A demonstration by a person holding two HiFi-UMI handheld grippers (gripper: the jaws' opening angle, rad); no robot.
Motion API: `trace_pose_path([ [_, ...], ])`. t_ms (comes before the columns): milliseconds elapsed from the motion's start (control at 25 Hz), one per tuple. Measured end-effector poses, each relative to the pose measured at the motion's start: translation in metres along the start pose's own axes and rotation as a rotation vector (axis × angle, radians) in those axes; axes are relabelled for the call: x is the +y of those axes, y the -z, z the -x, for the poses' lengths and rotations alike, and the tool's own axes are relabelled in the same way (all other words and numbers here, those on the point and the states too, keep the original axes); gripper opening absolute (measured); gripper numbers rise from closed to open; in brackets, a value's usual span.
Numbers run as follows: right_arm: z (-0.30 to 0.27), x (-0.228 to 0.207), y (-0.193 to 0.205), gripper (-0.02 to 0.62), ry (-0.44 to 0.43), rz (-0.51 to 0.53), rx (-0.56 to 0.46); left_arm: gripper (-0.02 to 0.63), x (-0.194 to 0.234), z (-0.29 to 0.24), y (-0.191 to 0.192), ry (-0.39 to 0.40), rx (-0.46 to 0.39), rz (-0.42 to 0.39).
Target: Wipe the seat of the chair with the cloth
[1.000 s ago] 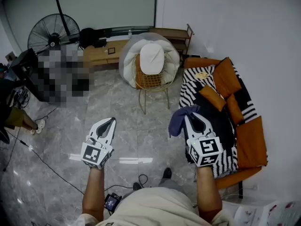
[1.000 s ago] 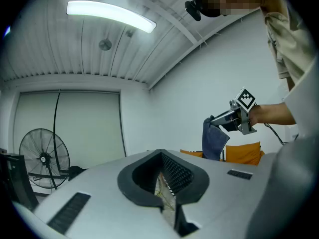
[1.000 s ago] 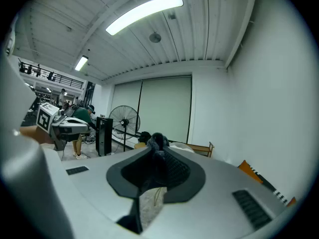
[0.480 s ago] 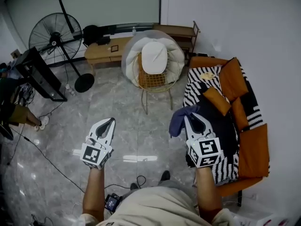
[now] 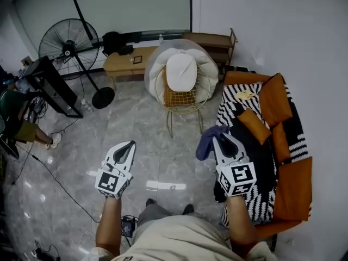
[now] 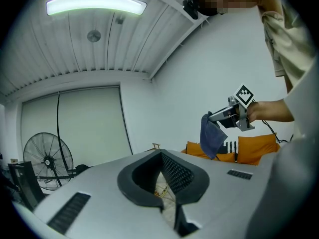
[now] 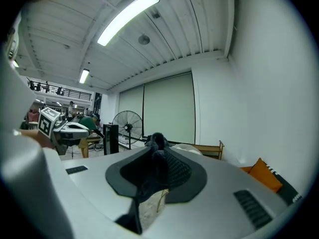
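The chair [image 5: 179, 83] stands ahead of me in the head view, a gold wire frame with a white cushion in a pale round shell. My right gripper [image 5: 222, 137] is shut on a dark blue cloth [image 5: 207, 140] that hangs from its tips, short of the chair and to its right. In the right gripper view the cloth [image 7: 157, 156] fills the space between the jaws. The left gripper view shows that cloth [image 6: 212, 136] dangling from the right gripper [image 6: 212, 116]. My left gripper [image 5: 126, 145] is held over the floor at the left, its jaws nearly together and holding nothing.
An orange and black-white patterned sofa [image 5: 266, 129] lines the right wall next to my right arm. A standing fan [image 5: 69, 42], a black stand [image 5: 51, 86] and a low wooden bench [image 5: 128, 61] are at the back left. Cables [image 5: 49, 173] trail over the grey marble floor.
The view has shifted a little; the chair and sofa sit slightly lower and further right in frame. Both grippers keep their pose, the cloth still hanging from the right one.
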State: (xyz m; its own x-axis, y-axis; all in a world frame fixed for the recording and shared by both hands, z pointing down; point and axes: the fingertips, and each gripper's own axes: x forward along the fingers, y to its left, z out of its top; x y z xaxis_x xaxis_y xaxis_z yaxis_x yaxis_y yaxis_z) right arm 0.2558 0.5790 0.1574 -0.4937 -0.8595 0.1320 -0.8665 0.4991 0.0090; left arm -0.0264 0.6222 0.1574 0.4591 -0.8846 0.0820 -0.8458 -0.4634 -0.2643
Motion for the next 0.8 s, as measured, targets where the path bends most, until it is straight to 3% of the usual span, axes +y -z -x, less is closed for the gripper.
trace_pose_path([
  [400, -0.037, -0.033, 0.004, 0.081, 0.037, -0.01, 0.024, 0.015, 0.023, -0.072, 0.009, 0.059, -0.01, 0.002],
  [800, -0.127, -0.053, -0.008, 0.081, 0.132, 0.014, 0.054, 0.015, 0.105, -0.169, 0.029, 0.144, -0.055, 0.04],
])
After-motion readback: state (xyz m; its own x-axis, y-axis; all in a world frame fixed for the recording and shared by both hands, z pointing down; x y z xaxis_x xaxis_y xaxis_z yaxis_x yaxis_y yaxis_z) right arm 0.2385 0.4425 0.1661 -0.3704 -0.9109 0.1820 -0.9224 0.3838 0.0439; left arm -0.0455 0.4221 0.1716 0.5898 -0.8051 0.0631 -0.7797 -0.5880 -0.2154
